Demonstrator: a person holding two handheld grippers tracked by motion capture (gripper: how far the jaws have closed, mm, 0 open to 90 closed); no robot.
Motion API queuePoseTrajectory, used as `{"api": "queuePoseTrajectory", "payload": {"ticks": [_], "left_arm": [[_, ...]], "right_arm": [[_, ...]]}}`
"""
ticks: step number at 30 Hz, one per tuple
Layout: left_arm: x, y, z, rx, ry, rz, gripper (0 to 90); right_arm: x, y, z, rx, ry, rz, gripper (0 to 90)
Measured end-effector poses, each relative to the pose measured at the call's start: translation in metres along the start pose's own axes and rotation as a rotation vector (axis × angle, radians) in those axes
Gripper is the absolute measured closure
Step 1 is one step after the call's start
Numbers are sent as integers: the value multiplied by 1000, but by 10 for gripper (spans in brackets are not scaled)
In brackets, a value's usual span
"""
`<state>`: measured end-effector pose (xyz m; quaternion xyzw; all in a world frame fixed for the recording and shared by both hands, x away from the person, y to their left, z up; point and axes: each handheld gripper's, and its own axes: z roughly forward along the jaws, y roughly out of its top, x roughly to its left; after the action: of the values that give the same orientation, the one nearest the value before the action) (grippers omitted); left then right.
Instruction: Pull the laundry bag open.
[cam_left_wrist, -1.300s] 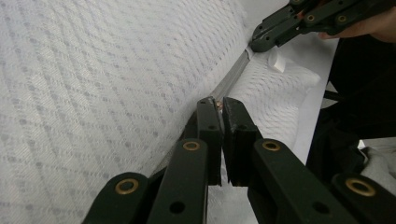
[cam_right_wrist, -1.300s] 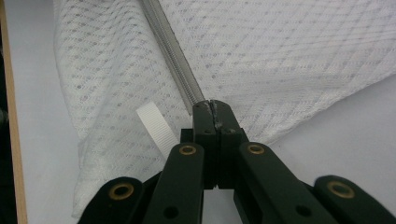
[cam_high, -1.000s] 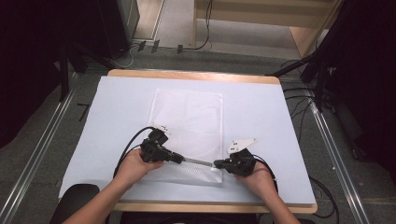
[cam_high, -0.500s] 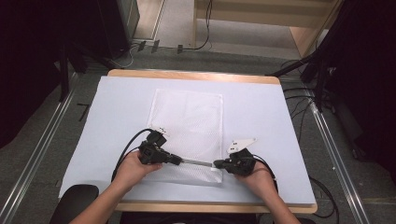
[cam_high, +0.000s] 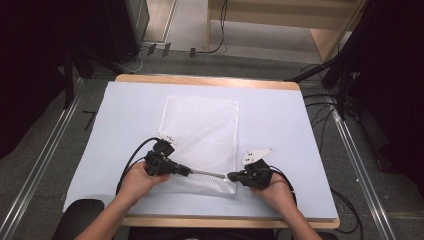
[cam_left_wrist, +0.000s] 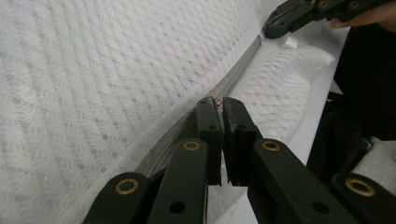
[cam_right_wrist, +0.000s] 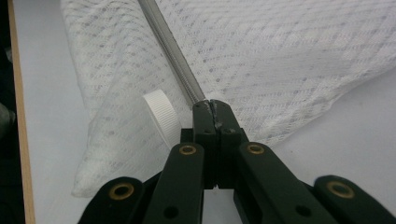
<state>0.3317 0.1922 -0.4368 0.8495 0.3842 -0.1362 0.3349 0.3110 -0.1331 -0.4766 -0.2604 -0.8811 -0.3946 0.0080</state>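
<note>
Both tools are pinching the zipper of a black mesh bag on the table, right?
Not quite: the mesh bag is white, not black, as the high view shows. The rest holds: the left tool and the right tool are both shut on its zipper, and the bag lies on the table.

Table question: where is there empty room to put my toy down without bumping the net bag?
The table is bare left of the white mesh bag, right of it, and along the far wooden edge. It is crowded at the near edge, where the left tool and right tool pinch the bag's zipper.
</note>
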Motion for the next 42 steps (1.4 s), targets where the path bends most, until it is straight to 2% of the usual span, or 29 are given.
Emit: {"api": "queuePoseTrajectory", "payload": {"ticks": [3,4,7,8,9,10,13,17,20,21,23,26,28,29,32,33,34,41,42], "left_arm": [[5,-3,-7,-4,1,-10,881],[7,-3,-9,-8,-11,-18,881],[8,-5,-16,-12,8,-11,881],[8,-6,-20,-29,12,-3,881],[9,-7,-23,-30,3,-1,881],[9,-8,-26,-35,17,0,881],[13,-14,-32,-35,23,-9,881],[15,-18,-36,-41,18,-17,881],[15,-19,-37,-42,29,-21,880],[16,-19,-38,-40,19,-23,880],[16,-20,-38,-39,46,-16,880],[17,-22,-40,-39,53,-10,880],[18,-24,-41,-40,61,-22,880],[20,-25,-42,-38,48,-30,880],[22,-27,-44,-42,51,-46,880],[23,-28,-45,-44,62,-50,880],[24,-29,-45,-47,53,-61,880],[31,-36,-53,-59,74,-87,880],[32,-37,-54,-63,65,-98,880]], "right_arm": [[-1,-1,0,-2,9,12,900],[-1,-1,0,-3,8,9,900],[-1,0,0,1,9,2,900],[-2,0,0,1,11,1,900],[-2,0,0,1,11,0,900],[-2,0,0,2,13,1,900],[-2,0,0,0,19,6,900],[-2,0,0,3,19,5,900],[-2,0,0,4,19,3,900],[-2,0,0,4,19,2,900],[-2,-1,0,-2,15,-1,900],[-3,-2,0,-13,20,-7,900],[-3,-2,0,-15,25,0,900],[-3,-2,0,-15,24,-1,900],[-3,-2,0,-13,20,-13,900],[-3,-2,0,-12,24,-10,900],[-4,-2,0,-9,26,-10,900],[-3,-1,0,-10,22,-15,900],[-3,-2,0,-13,23,-17,900]]}}
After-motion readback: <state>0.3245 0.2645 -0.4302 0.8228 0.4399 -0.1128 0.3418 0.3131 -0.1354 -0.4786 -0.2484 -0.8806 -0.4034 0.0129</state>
